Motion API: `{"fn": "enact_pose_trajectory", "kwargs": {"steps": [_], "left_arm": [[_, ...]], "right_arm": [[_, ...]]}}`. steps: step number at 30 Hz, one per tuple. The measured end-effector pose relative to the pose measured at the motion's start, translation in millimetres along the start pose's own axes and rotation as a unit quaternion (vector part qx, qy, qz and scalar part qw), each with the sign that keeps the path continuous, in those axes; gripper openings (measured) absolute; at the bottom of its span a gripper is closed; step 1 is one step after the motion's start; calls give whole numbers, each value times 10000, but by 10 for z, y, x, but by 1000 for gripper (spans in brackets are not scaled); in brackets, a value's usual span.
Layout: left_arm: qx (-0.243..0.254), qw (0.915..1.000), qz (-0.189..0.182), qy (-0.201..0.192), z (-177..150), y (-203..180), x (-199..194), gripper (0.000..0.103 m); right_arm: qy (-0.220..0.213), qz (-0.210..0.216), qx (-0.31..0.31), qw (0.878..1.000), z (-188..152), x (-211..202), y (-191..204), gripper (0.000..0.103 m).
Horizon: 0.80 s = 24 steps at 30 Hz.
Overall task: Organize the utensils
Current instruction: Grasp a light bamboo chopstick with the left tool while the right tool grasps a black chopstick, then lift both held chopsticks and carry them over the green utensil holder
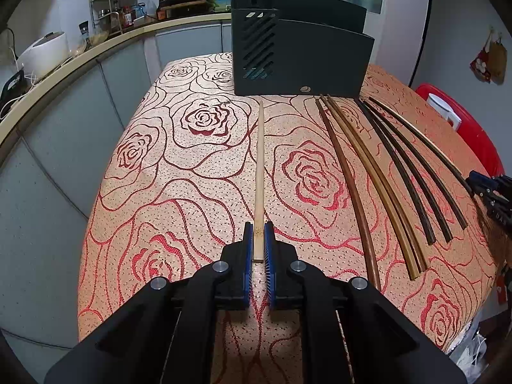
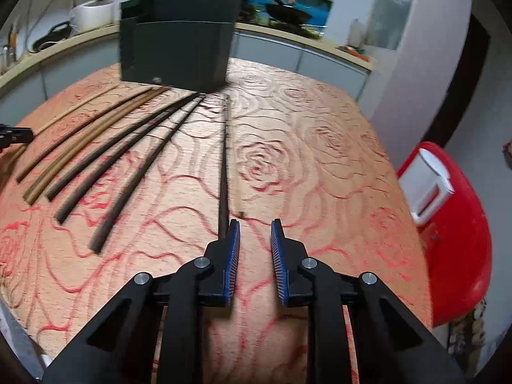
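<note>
Your left gripper (image 1: 259,240) is clenched on the near end of the pale chopstick (image 1: 260,172), which runs straight ahead toward the dark holder (image 1: 300,57). Only this view shows that grip. To its right lie six darker chopsticks (image 1: 377,179), fanned. Your right gripper (image 2: 255,236) stands released, nothing between its pads; one dark chopstick (image 2: 225,160) lies just beside its left finger. Bare tablecloth (image 2: 320,160) stretches rightward to the table edge.

The left gripper (image 1: 258,240), black with blue ribbed pads, points down at the rose-patterned tablecloth (image 1: 198,172), its jaws clamped on a pale bamboo chopstick (image 1: 260,172). The right gripper (image 2: 255,240) tilts down over that cloth, jaws apart with nothing between them.
</note>
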<state>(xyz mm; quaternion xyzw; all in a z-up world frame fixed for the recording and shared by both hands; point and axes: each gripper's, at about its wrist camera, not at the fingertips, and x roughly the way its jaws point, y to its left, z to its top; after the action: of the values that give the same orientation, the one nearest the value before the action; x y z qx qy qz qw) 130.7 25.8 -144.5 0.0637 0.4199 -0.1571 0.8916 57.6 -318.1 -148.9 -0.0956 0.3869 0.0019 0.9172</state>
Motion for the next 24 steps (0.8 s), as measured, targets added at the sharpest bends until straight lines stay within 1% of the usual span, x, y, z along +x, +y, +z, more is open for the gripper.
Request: {"fn": "enact_pose_trajectory", "kwargs": {"steps": [1,2,5,9,11,14,19,24], "left_arm": [[-8,10000,-5,-1,2,0,1,7],[-12,10000,-10,-5,1,-1,0,7],[-15,10000,-24,-10,2,-6,12,7],[17,10000,-17,-56,-8,-33,20,7],[36,10000,-1,-70,-13,-48,21,7],[55,10000,20,-79,-8,-59,2,7],[141,9994,75,-309,32,-75,-155,7],[208,9967,166,-767,96,-98,-466,7]], "right_arm": [[-14,179,47,9998,10,2,9,22],[-32,271,48,9996,23,8,24,22],[-50,240,49,9997,78,66,33,22],[-50,391,180,9991,143,147,-10,20],[-52,427,224,9988,165,172,-16,14],[-48,415,224,9989,174,184,1,8],[-81,358,413,9985,170,121,-53,6],[-470,390,590,9964,246,-164,-130,6]]}}
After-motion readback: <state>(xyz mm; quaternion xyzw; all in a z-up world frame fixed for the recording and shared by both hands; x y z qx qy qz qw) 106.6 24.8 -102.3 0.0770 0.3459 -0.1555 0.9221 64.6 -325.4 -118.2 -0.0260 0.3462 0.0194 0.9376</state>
